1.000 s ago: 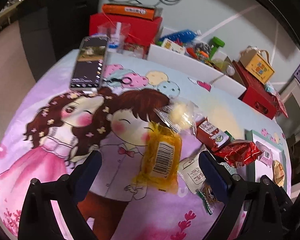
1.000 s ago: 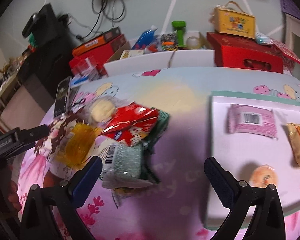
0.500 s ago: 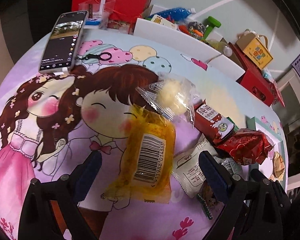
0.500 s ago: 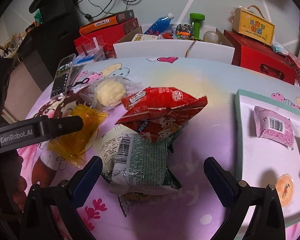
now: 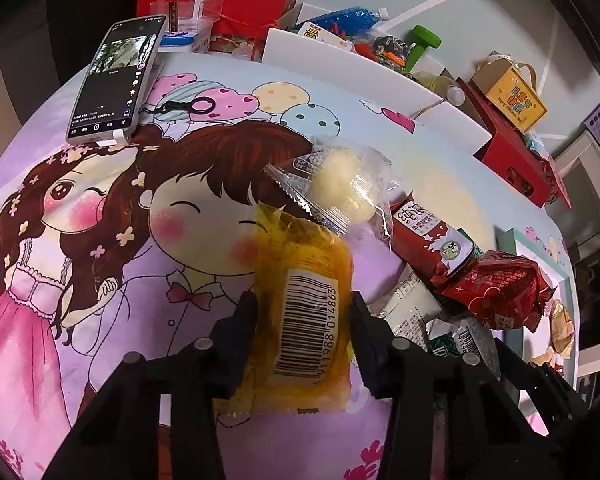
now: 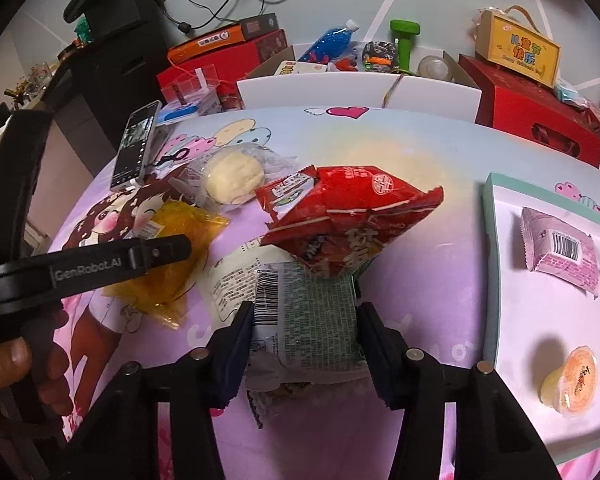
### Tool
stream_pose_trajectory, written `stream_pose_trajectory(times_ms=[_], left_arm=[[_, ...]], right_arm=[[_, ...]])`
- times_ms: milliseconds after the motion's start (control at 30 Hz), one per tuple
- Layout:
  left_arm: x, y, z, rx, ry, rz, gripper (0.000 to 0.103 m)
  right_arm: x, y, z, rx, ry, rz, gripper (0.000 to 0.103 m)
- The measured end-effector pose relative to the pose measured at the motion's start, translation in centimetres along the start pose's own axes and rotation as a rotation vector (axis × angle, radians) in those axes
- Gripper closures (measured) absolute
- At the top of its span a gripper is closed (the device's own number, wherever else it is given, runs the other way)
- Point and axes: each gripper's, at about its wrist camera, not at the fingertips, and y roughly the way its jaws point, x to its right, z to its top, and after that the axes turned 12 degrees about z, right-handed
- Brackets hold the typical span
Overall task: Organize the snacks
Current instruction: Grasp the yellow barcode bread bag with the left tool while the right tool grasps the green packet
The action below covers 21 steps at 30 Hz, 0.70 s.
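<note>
A yellow snack packet (image 5: pixel 300 264) with a barcode lies on the cartoon tablecloth. My left gripper (image 5: pixel 304 312) is closing on it, and both pads touch its sides. In the right wrist view that gripper's finger (image 6: pixel 156 256) crosses the same yellow packet (image 6: pixel 172 224). My right gripper (image 6: pixel 306 316) is closing on a green and white packet (image 6: pixel 308 300), with its pads against both edges. A crinkled red packet (image 6: pixel 348 216) rests on the far end of the green one. A pale bun in clear wrap (image 6: pixel 232 176) lies behind.
A teal-rimmed white tray (image 6: pixel 489 264) at the right holds a pink packet (image 6: pixel 560 248) and an orange jelly cup (image 6: pixel 572 376). A phone (image 5: pixel 116 76) lies at the far left. A white packet (image 6: pixel 236 280) and a red milk packet (image 5: pixel 424 236) sit between the grippers. Boxes line the back edge.
Both grippers came down toward the pile and their jaws went from wide apart to narrow. The left now grips the yellow packet, the right the green one.
</note>
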Motion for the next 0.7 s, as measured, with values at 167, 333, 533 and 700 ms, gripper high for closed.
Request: stream_pose_trajectory(times_ms=[167,333,533,700], left_arm=[[0.5,-0.5,-0.1,0.008,0.025,0.004,0.061],[1.1,-1.0,-0.4,0.007,0.046,0.017,0.062],[1.3,-2.2,-0.9,0.021,0.058,0.013,0.062],[1.6,-3.2,-1.2,0.039,0.067,0.019,0.062]], right_arm=[[0.2,-0.2,-0.1,-0.001,0.011,0.008,0.050],[0.1,-0.6,-0.2,-0.004,0.012,0.014,0.050],[0.2,-1.1,-0.6,-0.015,0.022,0.024,0.050],[0.2,-2.0,-1.1,-0.017,0.020,0.031,0.050]])
